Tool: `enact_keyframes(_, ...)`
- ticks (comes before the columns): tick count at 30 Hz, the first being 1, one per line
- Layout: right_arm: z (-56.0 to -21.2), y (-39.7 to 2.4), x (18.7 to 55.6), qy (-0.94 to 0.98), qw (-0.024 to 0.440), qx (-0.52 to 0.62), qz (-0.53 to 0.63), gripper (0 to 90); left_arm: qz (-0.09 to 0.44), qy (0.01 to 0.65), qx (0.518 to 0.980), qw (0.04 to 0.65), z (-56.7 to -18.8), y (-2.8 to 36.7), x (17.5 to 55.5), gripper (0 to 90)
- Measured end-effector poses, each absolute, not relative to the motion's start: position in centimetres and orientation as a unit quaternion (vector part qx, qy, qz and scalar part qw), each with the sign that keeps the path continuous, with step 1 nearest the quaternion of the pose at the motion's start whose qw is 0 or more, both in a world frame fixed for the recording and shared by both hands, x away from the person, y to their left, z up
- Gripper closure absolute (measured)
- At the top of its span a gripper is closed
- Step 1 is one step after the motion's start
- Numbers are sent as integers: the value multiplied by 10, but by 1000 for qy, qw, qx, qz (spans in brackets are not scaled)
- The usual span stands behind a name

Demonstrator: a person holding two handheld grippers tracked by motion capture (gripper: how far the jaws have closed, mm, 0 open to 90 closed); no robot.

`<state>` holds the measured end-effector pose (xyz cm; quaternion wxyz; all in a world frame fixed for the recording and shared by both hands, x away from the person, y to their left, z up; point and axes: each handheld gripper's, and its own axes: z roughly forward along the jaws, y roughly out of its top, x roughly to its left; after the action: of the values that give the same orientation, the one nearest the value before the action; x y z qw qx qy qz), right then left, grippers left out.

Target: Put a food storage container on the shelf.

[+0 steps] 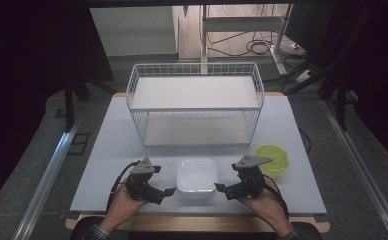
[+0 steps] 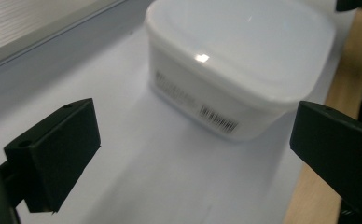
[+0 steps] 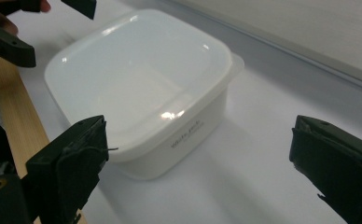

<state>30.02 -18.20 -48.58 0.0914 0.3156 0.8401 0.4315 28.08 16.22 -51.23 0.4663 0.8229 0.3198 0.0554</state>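
Both grippers stood wide open and empty, the left gripper and right gripper flanking the lidded white container resting untouched at the table's near edge, so grasping and carrying it looked entirely undone.

From my station I count one white square container near the front edge of the table, and one green bowl off to its right. One white wire rack stands behind them — two shelves in it, an upper and a lower. That makes three things on the one table. I have two grippers — the left gripper and the right gripper — each with two black jaws.
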Motion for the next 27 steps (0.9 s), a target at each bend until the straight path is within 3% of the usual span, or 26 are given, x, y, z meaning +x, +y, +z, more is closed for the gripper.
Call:
enact_keyframes(4, -481, -179, 301, 843, 97, 312, 427, 96, 51, 319, 817, 478, -508, 161, 287, 36)
enact_keyframes(9, -479, -175, 306, 844, 71, 316, 427, 188, 47, 317, 821, 472, -507, 156, 294, 74)
enact_keyframes(18, -488, -159, 316, 850, 35, 324, 414, 216, -6, 317, 824, 469, -515, 140, 309, 83)
enact_keyframes(24, -491, -158, 319, 843, -13, 341, 416, 283, -50, 313, 822, 474, -517, 137, 310, 118)
enact_keyframes(27, -492, -159, 318, 838, -35, 353, 415, 281, -45, 313, 828, 463, -514, 135, 305, 121)
